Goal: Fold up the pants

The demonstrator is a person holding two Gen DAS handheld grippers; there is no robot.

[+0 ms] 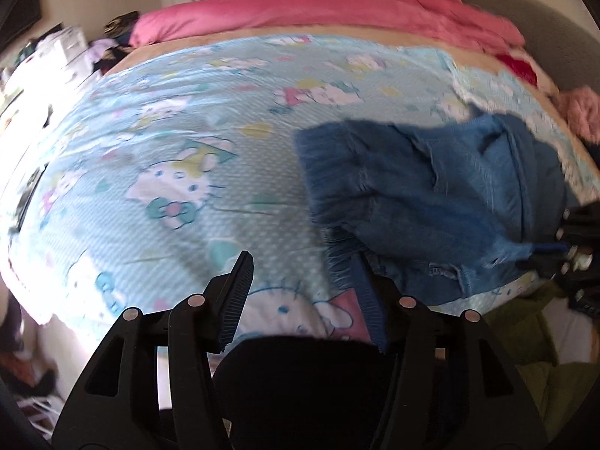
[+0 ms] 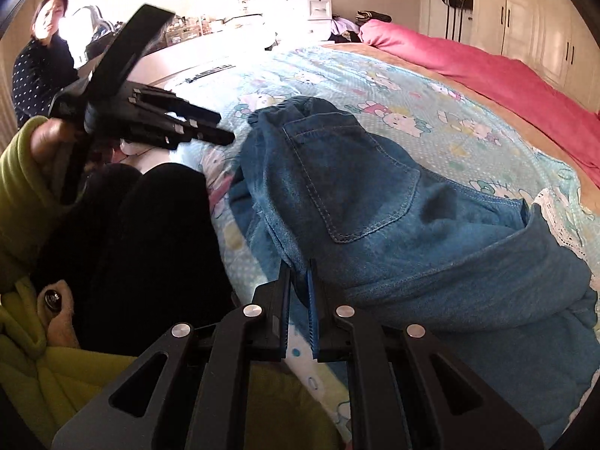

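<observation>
Blue denim pants (image 1: 431, 187) lie bunched on the right of the bed, their frayed hems pointing left. In the right wrist view the pants (image 2: 375, 195) show a back pocket facing up. My right gripper (image 2: 299, 266) is shut on the near edge of the denim; it also shows at the far right of the left wrist view (image 1: 573, 240), with denim in its jaws. My left gripper (image 1: 303, 258) is open over the sheet, its right finger (image 1: 369, 300) beside a frayed hem and nothing between the jaws. A hand in a yellow-green sleeve holds this left gripper (image 2: 225, 127).
The bed has a light-blue cartoon-cat sheet (image 1: 168, 150) and a pink duvet (image 1: 300, 7) along its far side. A person in a dark dotted top (image 2: 41, 56) sits at the far left. A cluttered desk (image 2: 262, 11) and white wardrobes (image 2: 543, 18) stand behind. Something black (image 2: 150, 232) lies at the bed's near edge.
</observation>
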